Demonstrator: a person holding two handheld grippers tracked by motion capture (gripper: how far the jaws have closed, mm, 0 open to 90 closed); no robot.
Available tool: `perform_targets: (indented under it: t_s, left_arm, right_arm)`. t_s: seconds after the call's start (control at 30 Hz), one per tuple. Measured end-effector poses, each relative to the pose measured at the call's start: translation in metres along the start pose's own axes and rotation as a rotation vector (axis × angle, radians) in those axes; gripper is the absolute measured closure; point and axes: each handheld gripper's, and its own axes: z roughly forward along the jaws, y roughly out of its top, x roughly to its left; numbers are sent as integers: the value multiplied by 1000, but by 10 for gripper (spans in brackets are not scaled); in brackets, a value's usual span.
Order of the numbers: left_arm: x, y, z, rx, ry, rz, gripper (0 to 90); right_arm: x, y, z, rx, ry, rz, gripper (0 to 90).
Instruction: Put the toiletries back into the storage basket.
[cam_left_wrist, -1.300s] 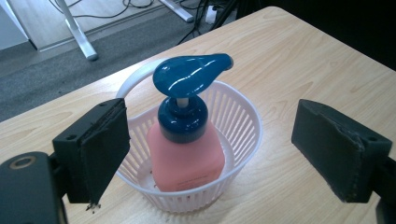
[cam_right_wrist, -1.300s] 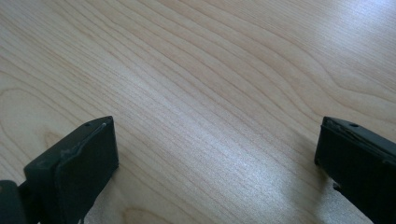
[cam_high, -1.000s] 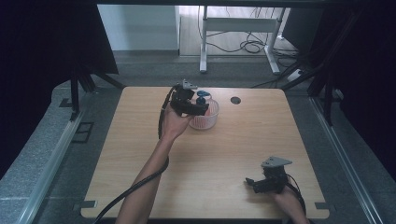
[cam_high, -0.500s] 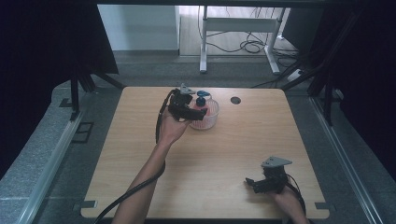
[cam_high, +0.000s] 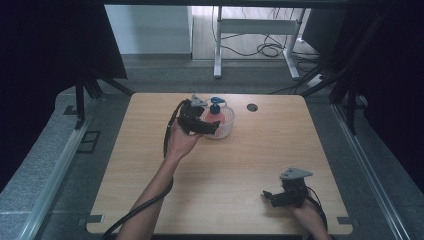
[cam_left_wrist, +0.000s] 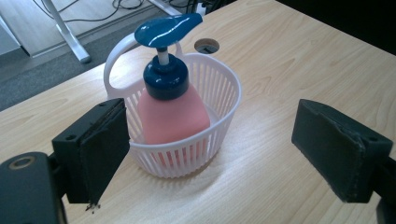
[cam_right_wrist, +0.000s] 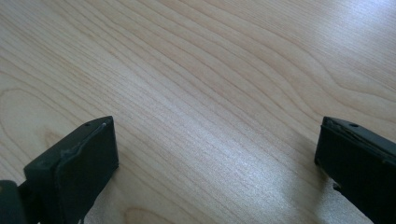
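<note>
Left gripper (cam_left_wrist: 210, 158) wide open, empty, just short of basket (cam_left_wrist: 224, 93) holding pink pump bottle (cam_left_wrist: 173, 114), far table (cam_left_wrist: 289, 56) edge; right gripper (cam_right_wrist: 215, 172) wide open, empty, near edge

The high view is dim and soft, its dark corners swallowed by black curtains, with daylight on the pale floor beyond the light wooden bench (cam_high: 150, 200). Both gripper views are brighter. Glare streaks the glossy blue pump head (cam_left_wrist: 168, 29), and a pale sheen lies on the grain. The near black jaws are slightly blurred.
</note>
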Motion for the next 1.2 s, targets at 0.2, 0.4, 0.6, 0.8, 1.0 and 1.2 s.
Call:
perform_targets:
  t_s: [0.2,0.4,0.6,0.8,1.0,1.2]
  left_arm:
    - [-3,-6,-5,1,-5,16,109]
    - [-5,-13,-11,-3,-13,20,109]
    - [-6,-21,-18,-2,-26,24,109]
    - [-6,-31,-24,4,-24,30,110]
    - [-5,-41,-29,0,-31,20,109]
    - [-6,-51,-34,5,-49,15,110]
  right_arm:
    - [0,0,0,0,1,-1,0]
    - [0,0,0,0,-1,-1,0]
    - [1,0,0,0,0,-1,0]
    - [1,0,0,0,-1,-1,0]
    - [1,0,0,0,-2,0,0]
    - [1,0,0,0,-1,0,0]
